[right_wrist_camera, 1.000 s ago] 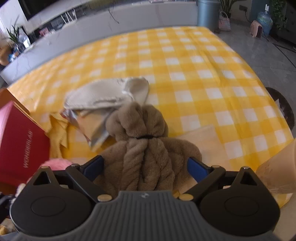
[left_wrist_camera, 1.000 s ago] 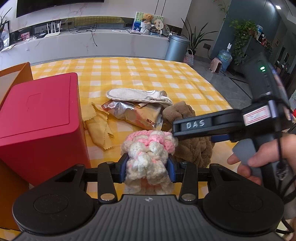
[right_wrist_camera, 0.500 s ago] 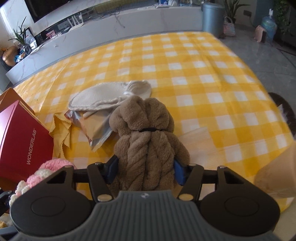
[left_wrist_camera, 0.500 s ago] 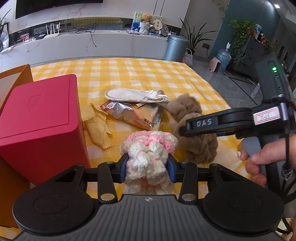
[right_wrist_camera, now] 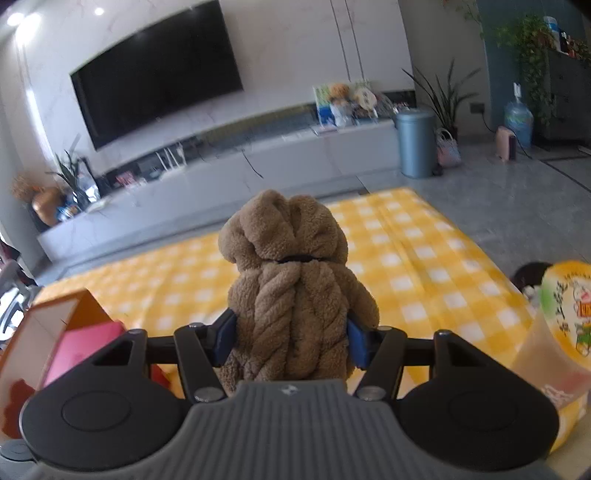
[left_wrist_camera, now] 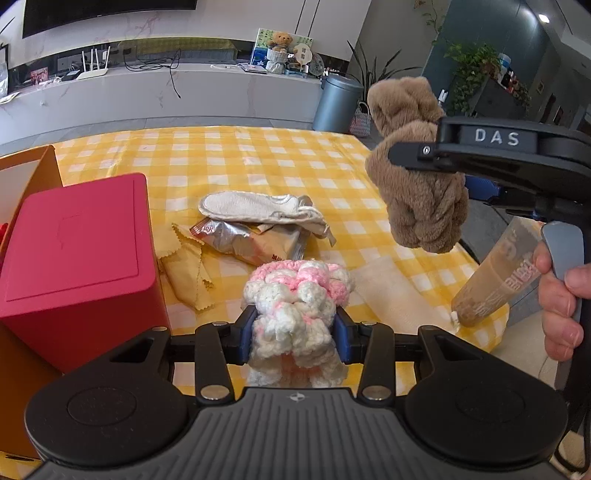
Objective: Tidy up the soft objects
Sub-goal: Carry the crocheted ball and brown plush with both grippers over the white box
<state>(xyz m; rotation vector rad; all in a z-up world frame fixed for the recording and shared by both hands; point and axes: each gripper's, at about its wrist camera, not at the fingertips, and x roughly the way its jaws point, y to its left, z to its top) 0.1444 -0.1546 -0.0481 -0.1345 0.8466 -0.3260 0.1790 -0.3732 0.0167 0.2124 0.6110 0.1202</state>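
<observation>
Claws both grip plush: left claw [left_wrist_camera: 293,334] pinches the pink-white knit [left_wrist_camera: 295,295] low over the near table [left_wrist_camera: 258,162]; right claw [right_wrist_camera: 291,341] clamps the brown towel [right_wrist_camera: 291,295] aloft. Its dangling tail could snag the red box [left_wrist_camera: 74,258].

Bright, even daylight; ceiling spotlights [right_wrist_camera: 22,16] glare; fisheye bending at the edges; left view sharp, right view motion-blurred.

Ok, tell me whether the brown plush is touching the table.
Apart. The left wrist view shows the brown plush hanging in the right hand-held gripper, clear above the table.
</observation>
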